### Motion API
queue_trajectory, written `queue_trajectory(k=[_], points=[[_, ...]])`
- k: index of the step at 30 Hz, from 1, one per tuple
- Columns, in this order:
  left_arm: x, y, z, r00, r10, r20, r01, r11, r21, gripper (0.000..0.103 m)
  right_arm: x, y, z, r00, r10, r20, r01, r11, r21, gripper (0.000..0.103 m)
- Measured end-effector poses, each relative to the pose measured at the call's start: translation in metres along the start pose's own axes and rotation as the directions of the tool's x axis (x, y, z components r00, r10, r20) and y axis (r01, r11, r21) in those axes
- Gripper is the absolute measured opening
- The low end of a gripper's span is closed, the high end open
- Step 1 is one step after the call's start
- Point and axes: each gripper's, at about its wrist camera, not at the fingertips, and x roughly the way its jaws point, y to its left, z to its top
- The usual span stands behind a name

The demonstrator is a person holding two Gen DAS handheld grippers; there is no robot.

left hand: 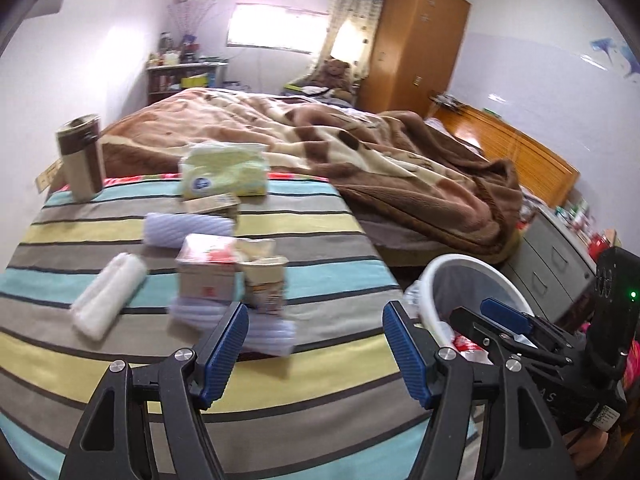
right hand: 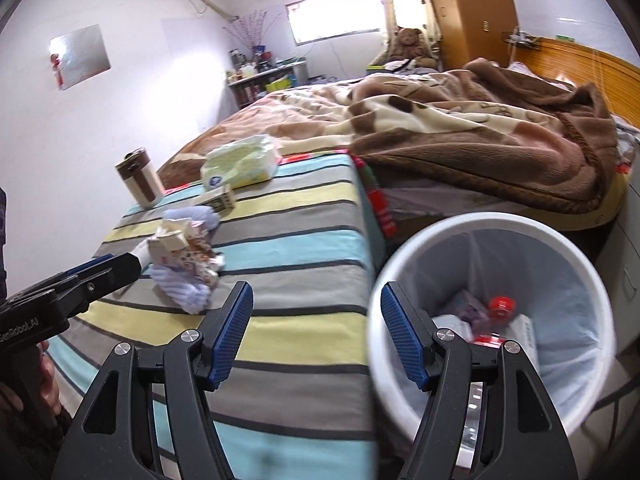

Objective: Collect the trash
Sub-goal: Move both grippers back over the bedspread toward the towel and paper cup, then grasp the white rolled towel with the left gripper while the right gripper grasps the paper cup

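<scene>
The left tool [left hand: 316, 344] hangs over the near edge of the striped cover [left hand: 100, 356], its two blue-padded fingers spread wide with nothing between them. Just ahead of its left finger lies the trash pile: a crumpled carton [left hand: 208, 276] and a squashed paper cup [left hand: 266, 284] resting on a pale ribbed foam sheet [left hand: 264, 332], which reaches almost to the left fingertip. Farther back on the cover lie a rolled foam piece [left hand: 188, 230], a small printed box [left hand: 216, 204] and a green tissue pack [left hand: 224, 172]. A white foam roll [left hand: 108, 294] lies to the left of the pile, and a brown-and-cream tumbler [left hand: 80, 160] stands upright at the far left corner. A brown blanket [left hand: 360, 148] covers the bed beyond.

The right tool [right hand: 316, 336] is also wide open and empty. It hovers at the gap between the cover's edge and the white bin [right hand: 496, 220], with its right finger over the bin's rim. The bin stands on the floor just beside the striped cover and holds a clear liner; at its bottom lie a bottle with a red cap [right hand: 500, 306] and some white packaging. From this view the trash pile sits well to the left of the right tool, near the tip of the left one, which enters from the left edge.
</scene>
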Motion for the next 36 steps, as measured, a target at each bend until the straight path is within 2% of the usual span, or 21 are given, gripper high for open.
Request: queue_trajectory(k=[8,12,24,36], points=[[-0.006,0.050,0.000,0.997,0.077,0.002,-0.077,0.996,-0.045,0.069,0.024,0.034,0.006,0.997,0.062,-0.040,-0.065,0.995,-0.073,0.069],[-0.008,0.078,-0.001,0.994,0.110,-0.004,-0.110,0.991,-0.079,0.069,0.038,0.050,0.008,0.995,0.084,-0.061,-0.090,0.992,-0.093,0.074],[0.011,0.152,0.001,0.968,0.237,-0.080,-0.245,0.964,-0.103,0.069,0.068,0.078,0.015,0.987,0.126,-0.095,-0.135,0.986,-0.096,0.074],[0.054,0.183,0.003,0.957,0.234,-0.169,-0.252,0.963,-0.097,0.069,0.095,0.093,0.020,0.983,0.123,-0.136,-0.140,0.982,-0.126,0.074]])
